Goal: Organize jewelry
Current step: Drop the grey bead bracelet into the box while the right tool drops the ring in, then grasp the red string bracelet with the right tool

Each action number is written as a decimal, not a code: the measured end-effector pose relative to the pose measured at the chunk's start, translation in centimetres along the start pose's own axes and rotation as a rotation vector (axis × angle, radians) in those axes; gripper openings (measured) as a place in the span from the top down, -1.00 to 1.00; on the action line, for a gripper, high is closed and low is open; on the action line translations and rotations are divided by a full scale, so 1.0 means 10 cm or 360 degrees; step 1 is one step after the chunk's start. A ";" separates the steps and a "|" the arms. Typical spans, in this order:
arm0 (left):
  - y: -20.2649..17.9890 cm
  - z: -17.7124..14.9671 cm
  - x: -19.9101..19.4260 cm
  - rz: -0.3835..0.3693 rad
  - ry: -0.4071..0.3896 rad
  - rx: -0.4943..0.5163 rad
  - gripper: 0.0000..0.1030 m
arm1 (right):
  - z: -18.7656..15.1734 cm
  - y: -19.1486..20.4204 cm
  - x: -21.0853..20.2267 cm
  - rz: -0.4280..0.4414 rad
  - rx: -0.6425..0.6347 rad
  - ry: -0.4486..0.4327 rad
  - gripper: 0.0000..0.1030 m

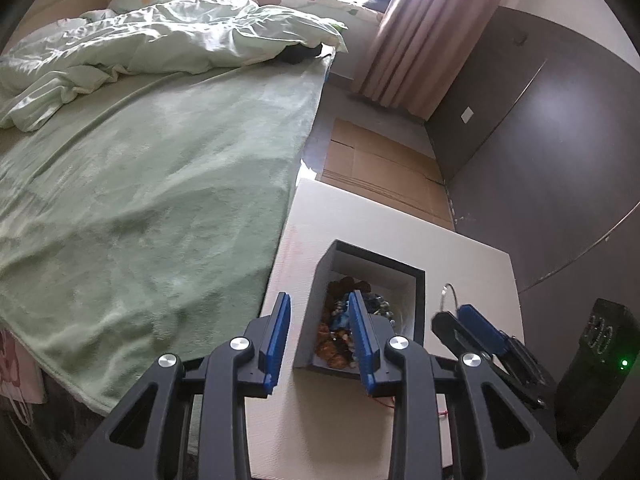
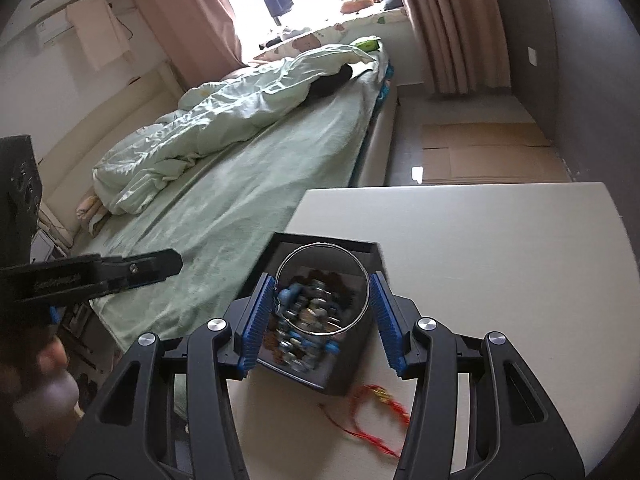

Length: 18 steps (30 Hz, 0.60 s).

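Note:
A dark open box (image 1: 418, 296) with a white inside holds several beaded bracelets (image 1: 340, 336) and stands on a white table (image 1: 360, 216). My left gripper (image 1: 322, 340) is open and empty, its fingers straddling the box's left wall. My right gripper (image 2: 322, 316) is open above the box (image 2: 352, 376). A thin silver wire bangle (image 2: 322, 288) hangs against its left pad (image 2: 260, 312) over the beads (image 2: 308, 320). A red string bracelet (image 2: 376, 404) lies on the table in front of the box. The right gripper also shows in the left wrist view (image 1: 452, 312) with the bangle (image 1: 448, 294).
A bed with a green blanket (image 1: 152, 200) lies close against the table's left side. Flattened cardboard (image 1: 380, 168) covers the floor beyond the table. A dark wardrobe (image 1: 540, 140) stands at the right. Curtains (image 2: 452, 24) and a window are at the far end.

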<state>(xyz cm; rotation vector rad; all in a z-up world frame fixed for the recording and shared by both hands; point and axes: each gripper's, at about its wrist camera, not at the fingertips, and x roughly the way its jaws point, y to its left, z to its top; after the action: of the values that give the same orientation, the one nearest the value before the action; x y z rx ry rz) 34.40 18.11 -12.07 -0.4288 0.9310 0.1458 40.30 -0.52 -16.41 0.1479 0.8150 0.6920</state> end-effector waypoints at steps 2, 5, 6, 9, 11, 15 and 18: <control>0.05 0.01 -0.04 -0.0011 -0.0008 -0.0008 0.38 | 0.01 0.08 0.04 0.0011 0.0010 -0.0030 0.02; 0.14 0.01 -0.08 -0.0009 -0.0035 -0.0006 0.10 | 0.01 0.19 0.12 -0.0004 -0.0015 -0.0027 0.00; 0.16 0.01 -0.09 0.0002 -0.0044 -0.0006 0.07 | 0.00 0.23 0.16 -0.0023 -0.0037 -0.0007 -0.01; 0.24 0.00 -0.08 0.0010 -0.0034 -0.0013 0.02 | -0.02 0.31 0.23 -0.0122 -0.0104 0.0036 -0.38; 0.28 0.00 -0.09 0.0005 -0.0049 -0.0027 -0.22 | -0.03 0.28 0.17 -0.0166 -0.0105 0.0001 -0.55; 0.29 -0.07 -0.15 -0.0011 -0.0104 -0.0032 -0.65 | -0.01 0.17 0.05 -0.0182 -0.0081 -0.0008 -0.55; 0.26 -0.14 -0.14 -0.0034 -0.0093 -0.0039 -0.72 | -0.01 0.08 -0.11 -0.0215 -0.0100 -0.0026 -0.55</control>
<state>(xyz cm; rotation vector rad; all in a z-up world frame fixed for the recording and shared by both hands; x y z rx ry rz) 31.76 20.03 -12.43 -0.4547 0.8679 0.1493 39.34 -0.58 -15.51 0.0415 0.7792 0.5878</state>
